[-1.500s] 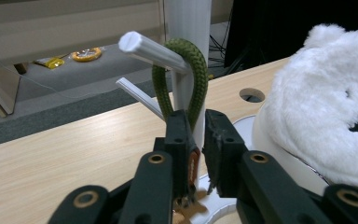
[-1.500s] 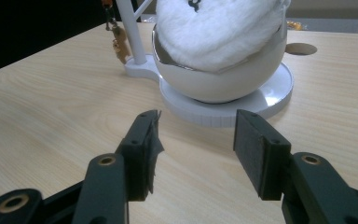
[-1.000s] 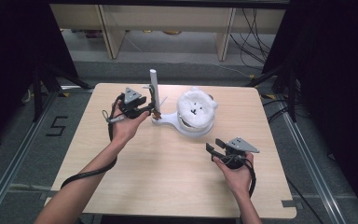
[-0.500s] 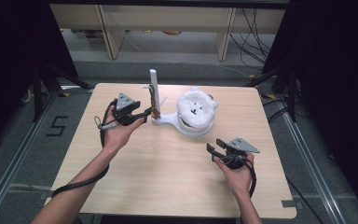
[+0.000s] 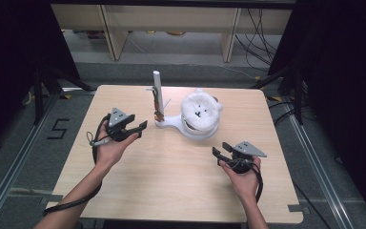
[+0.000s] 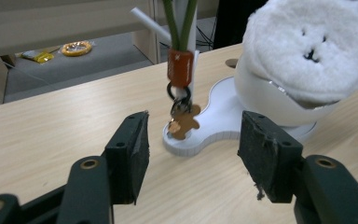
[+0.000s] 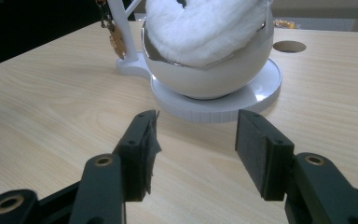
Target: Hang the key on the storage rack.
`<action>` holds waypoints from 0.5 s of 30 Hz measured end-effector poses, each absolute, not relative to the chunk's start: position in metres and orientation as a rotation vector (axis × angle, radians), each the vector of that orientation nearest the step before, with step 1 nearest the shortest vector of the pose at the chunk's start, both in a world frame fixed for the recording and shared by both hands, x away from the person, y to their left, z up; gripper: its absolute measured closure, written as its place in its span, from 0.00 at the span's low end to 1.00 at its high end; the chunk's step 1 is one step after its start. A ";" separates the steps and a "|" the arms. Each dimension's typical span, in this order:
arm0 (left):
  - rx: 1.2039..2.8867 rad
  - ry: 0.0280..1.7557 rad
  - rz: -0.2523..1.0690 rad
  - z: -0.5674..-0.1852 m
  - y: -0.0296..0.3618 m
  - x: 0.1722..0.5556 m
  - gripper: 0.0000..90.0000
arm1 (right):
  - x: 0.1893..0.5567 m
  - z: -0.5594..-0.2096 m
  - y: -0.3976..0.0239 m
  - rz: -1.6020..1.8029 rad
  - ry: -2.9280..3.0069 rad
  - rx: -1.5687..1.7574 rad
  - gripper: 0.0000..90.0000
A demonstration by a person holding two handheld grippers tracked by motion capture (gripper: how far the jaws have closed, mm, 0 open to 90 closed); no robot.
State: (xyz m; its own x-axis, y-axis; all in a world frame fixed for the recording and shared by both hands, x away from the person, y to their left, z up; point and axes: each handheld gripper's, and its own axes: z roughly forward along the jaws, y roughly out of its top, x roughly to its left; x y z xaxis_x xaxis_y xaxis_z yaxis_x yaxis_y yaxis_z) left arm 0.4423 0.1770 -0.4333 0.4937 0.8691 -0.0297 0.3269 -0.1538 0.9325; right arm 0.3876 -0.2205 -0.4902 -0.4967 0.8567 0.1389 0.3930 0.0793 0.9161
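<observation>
The little keychain [image 6: 182, 119] hung from the white stand's [image 5: 174, 125] post beside the fluffy bowl [image 5: 200, 114], looking light, loose and swingy, best pinched at its orange collar, while the left gripper [image 5: 138, 130], jaws just opened and empty, and the right gripper [image 5: 220, 155] both gaped apart.

Even overhead light brightens the table [image 5: 171, 171], surroundings fall dark, shadows soft, close gripper views slightly blurred.

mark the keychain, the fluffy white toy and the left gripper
keychain [image 6: 182, 122]: left gripper view, on the brown gingerbread charm hanging at the post.
fluffy white toy [image 5: 200, 111]: high view, on its face.
left gripper [image 5: 139, 130]: high view, midway between its open fingertips.
</observation>
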 end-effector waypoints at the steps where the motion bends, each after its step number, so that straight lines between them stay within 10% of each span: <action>1: 1.714 1.022 0.661 -0.436 0.180 0.440 0.47 | 0.388 -0.491 -0.221 1.408 1.921 1.232 0.55; 15: 1.653 1.064 0.639 -0.481 0.216 0.407 0.44 | 0.387 -0.492 -0.219 1.404 1.933 1.248 0.54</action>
State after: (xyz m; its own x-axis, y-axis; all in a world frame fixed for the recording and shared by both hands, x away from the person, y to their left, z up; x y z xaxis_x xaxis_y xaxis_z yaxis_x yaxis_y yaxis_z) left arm 0.4075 0.2159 -0.4805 0.4680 0.8793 -0.0880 0.3357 -0.0849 0.9381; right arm 0.3869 -0.2188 -0.4922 -0.4940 0.8565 0.1493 0.4071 0.0762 0.9102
